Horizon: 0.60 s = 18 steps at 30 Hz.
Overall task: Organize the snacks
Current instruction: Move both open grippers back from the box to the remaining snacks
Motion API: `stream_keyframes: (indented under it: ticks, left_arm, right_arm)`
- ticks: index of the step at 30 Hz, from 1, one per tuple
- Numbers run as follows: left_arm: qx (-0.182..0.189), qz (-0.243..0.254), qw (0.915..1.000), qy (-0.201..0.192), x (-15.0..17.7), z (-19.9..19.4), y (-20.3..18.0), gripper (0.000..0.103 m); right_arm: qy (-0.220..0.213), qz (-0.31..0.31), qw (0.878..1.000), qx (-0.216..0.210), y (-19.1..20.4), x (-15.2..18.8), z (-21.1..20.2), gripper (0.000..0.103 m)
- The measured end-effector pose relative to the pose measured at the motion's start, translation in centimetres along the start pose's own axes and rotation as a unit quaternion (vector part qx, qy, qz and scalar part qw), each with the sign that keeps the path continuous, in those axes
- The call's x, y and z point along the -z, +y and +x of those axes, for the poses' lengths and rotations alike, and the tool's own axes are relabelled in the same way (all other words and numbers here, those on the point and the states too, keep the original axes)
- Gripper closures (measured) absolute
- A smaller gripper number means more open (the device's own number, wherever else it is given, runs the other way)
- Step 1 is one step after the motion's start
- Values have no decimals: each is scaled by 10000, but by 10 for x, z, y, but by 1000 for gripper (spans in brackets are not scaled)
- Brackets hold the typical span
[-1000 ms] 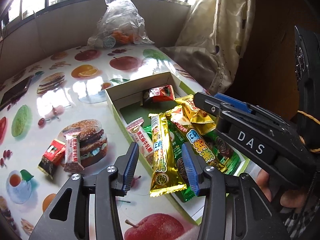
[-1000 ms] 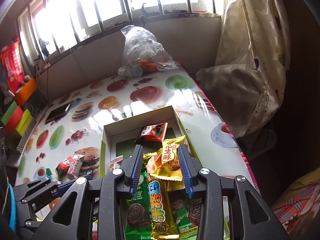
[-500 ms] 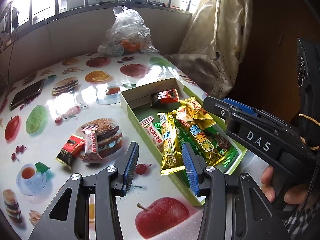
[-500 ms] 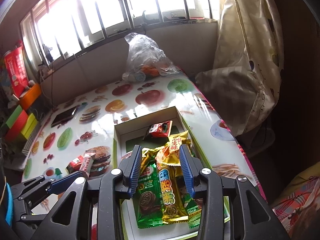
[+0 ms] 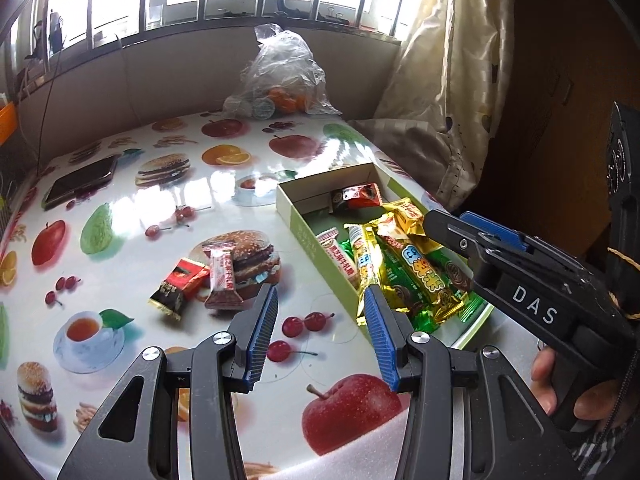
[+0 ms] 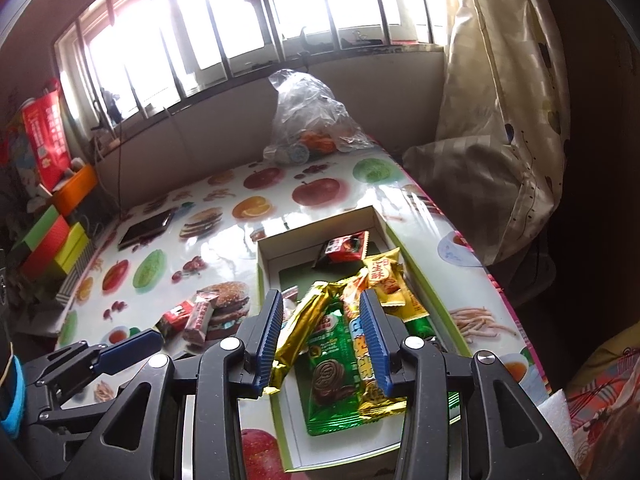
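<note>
An open green-and-white box (image 5: 308,236) (image 6: 266,280) on the fruit-print table holds several wrapped snacks: gold bars (image 5: 368,264), a green cookie pack (image 6: 332,364), a yellow pack (image 6: 386,280) and a red pack (image 5: 356,196). Two loose snacks lie left of the box: a red-black packet (image 5: 178,286) and a pink-brown bar (image 5: 223,276). My left gripper (image 5: 320,332) is open and empty above the table, just left of the box's near corner. My right gripper (image 6: 320,336) is open and empty above the box.
A clear plastic bag with oranges (image 5: 280,80) stands at the back of the table. A phone (image 5: 80,182) lies at the far left. Coloured boxes (image 6: 52,240) sit off the table's left edge. A curtain (image 5: 440,80) hangs at the right.
Both grippers have pulled back and risen away from the box, so more of the table shows. The snacks have not moved. Both stay open.
</note>
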<state>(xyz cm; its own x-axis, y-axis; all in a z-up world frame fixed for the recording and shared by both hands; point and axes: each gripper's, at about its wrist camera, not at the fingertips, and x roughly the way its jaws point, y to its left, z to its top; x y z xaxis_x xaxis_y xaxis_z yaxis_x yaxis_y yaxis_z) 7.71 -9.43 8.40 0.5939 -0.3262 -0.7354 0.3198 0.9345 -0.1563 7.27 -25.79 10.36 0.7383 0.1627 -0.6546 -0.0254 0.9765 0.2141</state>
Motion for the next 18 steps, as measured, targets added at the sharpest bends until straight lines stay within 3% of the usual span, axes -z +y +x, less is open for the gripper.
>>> stream_keyframes:
  ticks: [18]
  left_arm:
    - [-260,-583,9979,-82,12,-16,58,57]
  right_arm:
    - [129,-330,9991,-225,45,7,10,60]
